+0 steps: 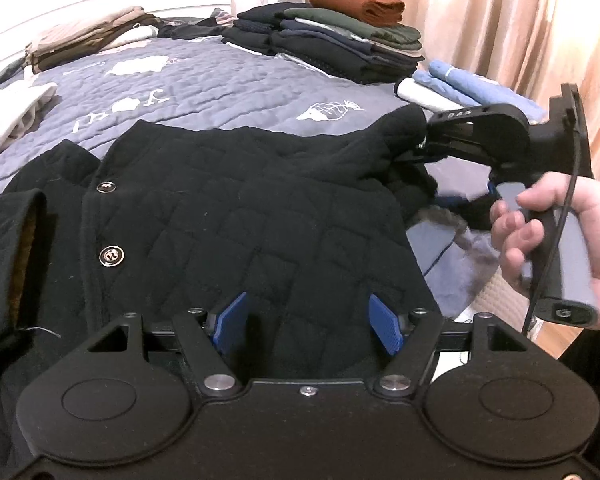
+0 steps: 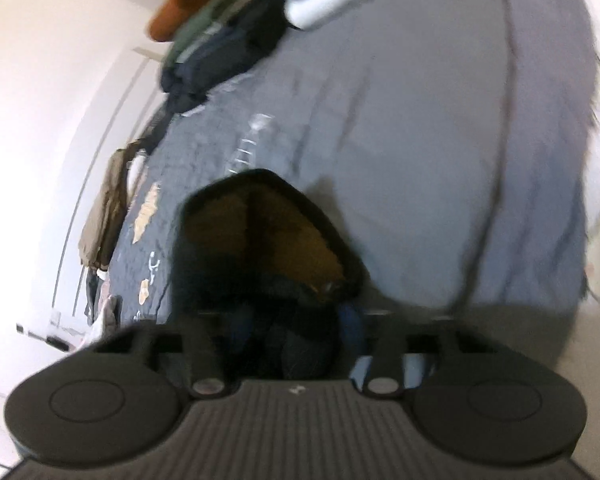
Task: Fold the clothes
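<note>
1. Left gripper [image 1: 308, 326]: its 2 blue pads [image 1: 231, 322] are seen spread wide apart, nothing held between them, hovering just above the near part of the black quilted jacket [image 1: 236, 208].
2. Right gripper [image 1: 414, 151]: seen in the left wrist view at the right, closed on a bunched edge of the jacket, which is lifted off the bedspread [image 1: 204, 84] there. The handle is gripped by a hand [image 1: 556, 232], with a black cable running down past it.
3. In the right wrist view the picture is blurred; a fold of black cloth with a brown lining [image 2: 268, 240] is seen pinched at the right gripper [image 2: 284, 332], and its fingers are mostly hidden by the fabric.
4. The jacket is spread on the grey-blue bedspread, front up, with 2 metal snap buttons [image 1: 110, 257] visible along the placket at the left. A sleeve cuff with brown lining [image 1: 16, 256] lies at the far left.
5. A tall stack of folded dark clothes [image 1: 324, 46], topped by a rust-coloured folded item [image 1: 356, 4], is noted at the far side of the bed.
6. Folded blue and white items [image 1: 460, 84] lie to the right of that stack; a beige and brown folded pile [image 1: 88, 36] is at the far left.
7. A pale curtain [image 1: 512, 20] hangs at the right.
</note>
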A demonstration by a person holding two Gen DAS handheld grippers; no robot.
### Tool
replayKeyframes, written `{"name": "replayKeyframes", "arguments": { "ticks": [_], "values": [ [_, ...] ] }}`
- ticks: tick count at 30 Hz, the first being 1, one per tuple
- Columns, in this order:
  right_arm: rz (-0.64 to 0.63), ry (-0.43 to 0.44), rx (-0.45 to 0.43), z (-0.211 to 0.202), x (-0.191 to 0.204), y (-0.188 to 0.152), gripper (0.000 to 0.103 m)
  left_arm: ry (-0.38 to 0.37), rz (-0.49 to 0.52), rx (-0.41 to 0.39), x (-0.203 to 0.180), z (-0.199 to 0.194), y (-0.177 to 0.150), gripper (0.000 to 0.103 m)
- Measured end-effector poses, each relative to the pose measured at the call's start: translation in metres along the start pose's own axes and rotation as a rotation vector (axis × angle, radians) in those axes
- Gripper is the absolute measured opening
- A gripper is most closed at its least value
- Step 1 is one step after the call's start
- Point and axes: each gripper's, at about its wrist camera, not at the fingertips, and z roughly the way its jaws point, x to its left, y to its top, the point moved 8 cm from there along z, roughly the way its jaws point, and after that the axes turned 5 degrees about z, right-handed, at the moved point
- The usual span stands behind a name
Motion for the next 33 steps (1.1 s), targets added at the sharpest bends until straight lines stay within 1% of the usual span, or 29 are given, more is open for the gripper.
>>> {"name": "replayKeyframes", "arguments": {
  "ticks": [5, 8, 10, 11, 13, 14, 16, 18, 19, 21, 24, 27, 29, 30, 33],
  "values": [
    [-0.217, 0.002, -0.056, -0.003, 0.027, 0.0, 0.013, 0.016, -0.032, -0.016, 0.008, -0.004, 0.004, 0.066],
    [-0.51, 0.058, -0.094, -0.012, 0.07, -0.015, 0.012, 0.04, -0.071, -0.027, 0.022, -0.008, 0.008, 0.066],
    [-0.691, 0.093, -0.098, -0.017, 0.097, -0.031, 0.012, 0.067, -0.102, -0.019, 0.033, -0.009, 0.008, 0.066],
    [-0.751, 0.121, -0.085, -0.019, 0.106, -0.038, 0.012, 0.085, -0.119, -0.005, 0.039, -0.007, 0.006, 0.066],
    [-0.872, 0.185, -0.03, -0.017, 0.125, -0.056, 0.012, 0.114, -0.144, 0.048, 0.046, 0.001, 0.0, 0.066],
    [-0.931, 0.206, -0.003, -0.016, 0.132, -0.066, 0.012, 0.12, -0.138, 0.073, 0.046, 0.005, -0.004, 0.066],
    [-0.986, 0.254, 0.068, -0.012, 0.141, -0.081, 0.012, 0.127, -0.108, 0.118, 0.042, 0.013, -0.011, 0.066],
    [-1.023, 0.295, 0.156, -0.005, 0.148, -0.095, 0.012, 0.127, -0.106, 0.13, 0.042, 0.014, -0.011, 0.066],
    [-1.065, 0.295, 0.213, 0.0, 0.149, -0.105, 0.012, 0.126, -0.107, 0.132, 0.043, 0.013, -0.011, 0.066],
    [-1.124, 0.288, 0.294, 0.004, 0.144, -0.123, 0.013, 0.126, -0.167, 0.081, 0.057, 0.001, -0.006, 0.065],
    [-1.111, 0.289, 0.381, 0.014, 0.131, -0.136, 0.013, 0.124, -0.273, -0.012, 0.083, -0.022, 0.003, 0.064],
    [-1.151, 0.292, 0.402, 0.013, 0.123, -0.145, 0.014, 0.123, -0.379, -0.106, 0.11, -0.046, 0.012, 0.064],
    [-1.163, 0.298, 0.393, 0.012, 0.123, -0.146, 0.015, 0.107, -0.448, -0.17, 0.126, -0.057, 0.02, 0.065],
    [-1.169, 0.301, 0.388, 0.011, 0.123, -0.146, 0.015, 0.091, -0.453, -0.183, 0.128, -0.053, 0.025, 0.065],
    [-1.187, 0.31, 0.373, 0.009, 0.124, -0.147, 0.015, 0.054, -0.429, -0.192, 0.127, -0.034, 0.042, 0.073]
  ]
}}
